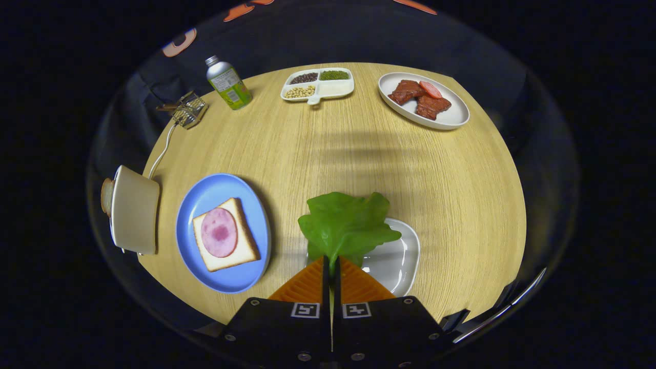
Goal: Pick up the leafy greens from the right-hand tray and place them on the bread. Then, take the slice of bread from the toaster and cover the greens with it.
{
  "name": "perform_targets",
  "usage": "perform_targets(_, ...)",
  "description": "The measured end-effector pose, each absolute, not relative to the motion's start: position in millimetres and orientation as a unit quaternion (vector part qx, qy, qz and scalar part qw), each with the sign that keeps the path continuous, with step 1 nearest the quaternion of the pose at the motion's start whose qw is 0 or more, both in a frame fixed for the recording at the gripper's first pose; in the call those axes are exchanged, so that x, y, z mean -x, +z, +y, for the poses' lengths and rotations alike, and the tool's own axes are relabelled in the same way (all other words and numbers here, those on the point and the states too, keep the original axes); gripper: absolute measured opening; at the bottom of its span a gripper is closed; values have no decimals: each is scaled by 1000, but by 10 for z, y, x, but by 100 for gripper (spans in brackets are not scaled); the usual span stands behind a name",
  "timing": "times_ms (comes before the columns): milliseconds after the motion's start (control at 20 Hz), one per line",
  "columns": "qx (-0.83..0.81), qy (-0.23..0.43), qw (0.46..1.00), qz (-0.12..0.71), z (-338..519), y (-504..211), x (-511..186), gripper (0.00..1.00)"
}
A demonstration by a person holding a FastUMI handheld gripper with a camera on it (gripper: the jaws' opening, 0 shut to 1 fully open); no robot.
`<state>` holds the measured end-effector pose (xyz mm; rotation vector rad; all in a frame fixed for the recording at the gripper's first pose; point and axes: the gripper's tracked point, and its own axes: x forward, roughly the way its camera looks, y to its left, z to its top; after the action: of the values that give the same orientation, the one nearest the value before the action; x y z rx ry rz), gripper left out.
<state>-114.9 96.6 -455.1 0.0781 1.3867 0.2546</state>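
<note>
The leafy greens [346, 225] cover the near-left part of the white tray [402, 256]. The toaster [134, 210] hides most of the bread slice [106, 196] behind it. The bottle [229, 83] label is too small to make out. The tool [330, 266] body hides the table [410, 169] edge nearest it.

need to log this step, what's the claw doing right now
Claw: closed on the leafy greens, both fingers pinching the stem end, leaf held over the white tray.
</note>
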Motion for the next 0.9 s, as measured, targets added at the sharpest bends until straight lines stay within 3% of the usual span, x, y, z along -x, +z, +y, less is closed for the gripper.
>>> perform_targets(900,-43,247,743,620,2318,-4040,1317,2)
